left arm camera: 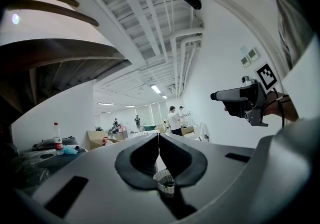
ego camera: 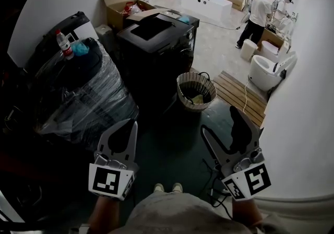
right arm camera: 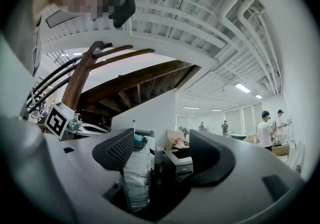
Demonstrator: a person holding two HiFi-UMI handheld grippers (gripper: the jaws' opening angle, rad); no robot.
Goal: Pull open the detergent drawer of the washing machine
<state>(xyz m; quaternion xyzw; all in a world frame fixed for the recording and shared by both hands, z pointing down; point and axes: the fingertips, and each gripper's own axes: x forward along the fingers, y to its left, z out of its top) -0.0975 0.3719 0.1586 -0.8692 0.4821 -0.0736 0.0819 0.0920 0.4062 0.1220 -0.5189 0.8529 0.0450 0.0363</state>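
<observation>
Biggest lump here: a dark film-wrapped bundle (ego camera: 83, 92), hard up against the left side of the black washing machine (ego camera: 156, 37). Washing machine itself straight ahead of both grippers and well apart from them, flat dark panel on top, front face deep in shadow. Can't pick the detergent drawer out of that dark front from any view.

White bathtub (ego camera: 206, 2) well behind the washing machine. Slatted wooden platform (ego camera: 242, 95) off to the washing machine's right, with a white toilet (ego camera: 263, 71) just past it by the wall. Open cardboard box (ego camera: 122, 4) just behind the washing machine's rear left corner, bits and pieces inside. Two people (ego camera: 258, 16) standing far off behind and to the right of the washing machine.

Round wicker basket (ego camera: 196, 91) on the floor near the washing machine's front right corner.

Left gripper (left arm camera: 158, 138) on the near side of the washing machine, towards its left, held about level. Jaws pressed flat together, nothing between them. Right gripper (right arm camera: 161, 138) also on the near side, towards the right. Jaws spread wide, gripping nothing at all — only the distant washing machine and wrapped bundle showing through the gap.

Smallest bit: a red-labelled plastic bottle (ego camera: 64, 44) upright on top of the bundle, left of the washing machine.
</observation>
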